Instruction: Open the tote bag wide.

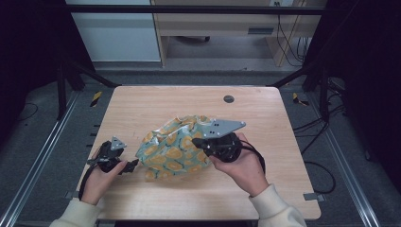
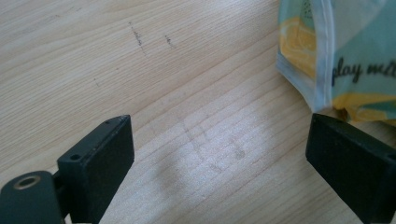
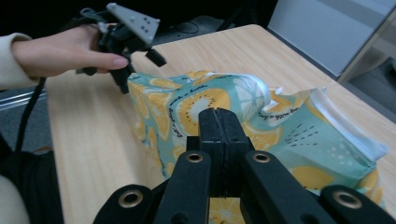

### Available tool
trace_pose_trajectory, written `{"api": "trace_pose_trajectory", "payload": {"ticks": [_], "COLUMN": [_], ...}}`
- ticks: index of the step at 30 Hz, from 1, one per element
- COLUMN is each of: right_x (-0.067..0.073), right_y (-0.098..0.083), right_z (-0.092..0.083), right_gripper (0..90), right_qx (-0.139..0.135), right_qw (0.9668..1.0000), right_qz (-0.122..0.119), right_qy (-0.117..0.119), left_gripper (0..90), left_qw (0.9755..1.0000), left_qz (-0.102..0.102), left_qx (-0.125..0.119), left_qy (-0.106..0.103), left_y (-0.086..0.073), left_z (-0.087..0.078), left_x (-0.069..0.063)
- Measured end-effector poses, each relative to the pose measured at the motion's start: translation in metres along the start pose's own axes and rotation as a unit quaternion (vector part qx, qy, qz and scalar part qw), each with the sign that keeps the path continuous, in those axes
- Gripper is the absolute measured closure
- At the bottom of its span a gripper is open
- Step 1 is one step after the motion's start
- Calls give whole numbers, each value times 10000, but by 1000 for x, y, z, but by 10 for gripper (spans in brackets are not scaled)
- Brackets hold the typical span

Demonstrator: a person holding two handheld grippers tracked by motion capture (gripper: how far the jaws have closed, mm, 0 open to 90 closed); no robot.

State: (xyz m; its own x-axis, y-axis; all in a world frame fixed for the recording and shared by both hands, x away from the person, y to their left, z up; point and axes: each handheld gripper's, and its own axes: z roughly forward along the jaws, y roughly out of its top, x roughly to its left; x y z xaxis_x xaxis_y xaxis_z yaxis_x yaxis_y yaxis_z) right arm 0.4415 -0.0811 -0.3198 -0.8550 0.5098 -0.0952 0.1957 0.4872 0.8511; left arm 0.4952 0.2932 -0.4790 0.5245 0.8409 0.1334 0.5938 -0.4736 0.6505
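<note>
A teal cloth (image 1: 175, 146) printed with orange and yellow fruit slices lies bunched at the middle of the wooden table (image 1: 142, 104). My right gripper (image 1: 201, 145) is at the cloth's right side, its jaws shut with a raised fold of the cloth (image 3: 289, 140) pinched at their tip (image 3: 218, 114). My left gripper (image 1: 128, 163) rests low over the table at the cloth's left corner. Its jaws stand wide open (image 2: 219, 140) over bare wood, and the cloth's white-hemmed edge (image 2: 345, 60) lies just beyond the right jaw. From the right gripper view the left gripper (image 3: 138, 70) sits at the cloth's far end.
A dark round grommet (image 1: 228, 99) is set in the table near its far edge. Black frame posts stand at the table's far corners, and metal rails run along both sides. Bare wood lies around the cloth on all sides.
</note>
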Motion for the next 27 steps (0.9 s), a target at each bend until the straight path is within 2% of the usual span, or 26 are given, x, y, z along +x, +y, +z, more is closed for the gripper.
{"api": "trace_pose_trajectory", "payload": {"ticks": [7,13,20,27], "right_x": [16,25,39,43], "right_y": [-14,-28,-57,-82], "right_z": [-2,2,16,31], "right_gripper": [900,900,900,900], "right_qx": [20,154,404,595], "right_qw": [9999,9996,9979,9960], "right_qz": [-17,16,164,356], "right_qy": [126,253,483,561], "left_gripper": [77,86,132,219], "left_qw": [10000,10000,9998,9993], "left_qz": [-7,-15,-68,-92], "left_qx": [-21,-55,-171,-353], "left_qy": [9,2,6,-32], "left_y": [0,0,1,5], "left_z": [-1,-2,-9,-18], "left_x": [0,1,3,4]}}
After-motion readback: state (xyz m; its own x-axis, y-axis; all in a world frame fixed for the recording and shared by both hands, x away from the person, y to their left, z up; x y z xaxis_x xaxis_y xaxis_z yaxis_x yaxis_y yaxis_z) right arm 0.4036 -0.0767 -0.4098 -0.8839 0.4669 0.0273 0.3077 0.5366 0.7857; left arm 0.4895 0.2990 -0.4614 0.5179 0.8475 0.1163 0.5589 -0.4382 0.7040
